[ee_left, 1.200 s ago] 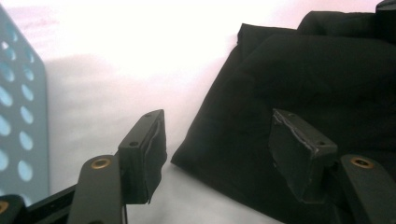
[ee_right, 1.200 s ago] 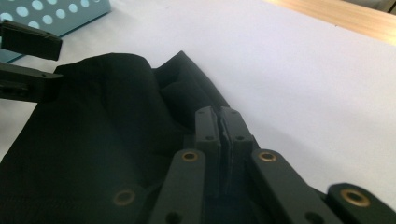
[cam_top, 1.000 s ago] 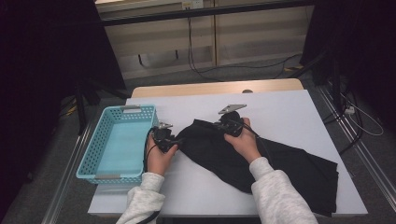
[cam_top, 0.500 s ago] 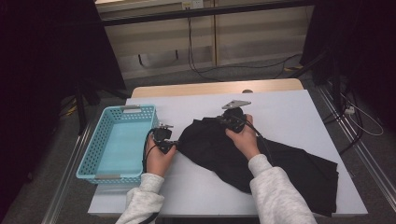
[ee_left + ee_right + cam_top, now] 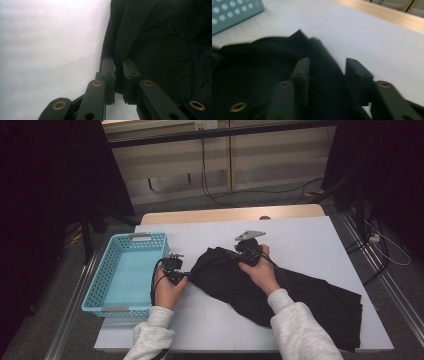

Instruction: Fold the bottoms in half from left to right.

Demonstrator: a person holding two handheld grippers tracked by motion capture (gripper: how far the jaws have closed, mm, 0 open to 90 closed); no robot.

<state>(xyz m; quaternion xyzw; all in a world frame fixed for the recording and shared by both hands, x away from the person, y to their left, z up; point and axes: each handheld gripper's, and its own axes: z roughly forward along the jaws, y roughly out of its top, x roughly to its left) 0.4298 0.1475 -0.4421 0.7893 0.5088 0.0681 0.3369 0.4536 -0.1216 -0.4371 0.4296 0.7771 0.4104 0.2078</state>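
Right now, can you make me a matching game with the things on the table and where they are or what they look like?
Things:
1. basket
2. black cloth
3. left gripper
4. right gripper

Descriptions:
A. jaws wide apart over the cloth's edge
B. light blue, at the table's left side
C. jaws nearly together at the cloth's edge
D. spread toward the table's right corner

Pairs: 1-B, 2-D, 3-C, 4-A
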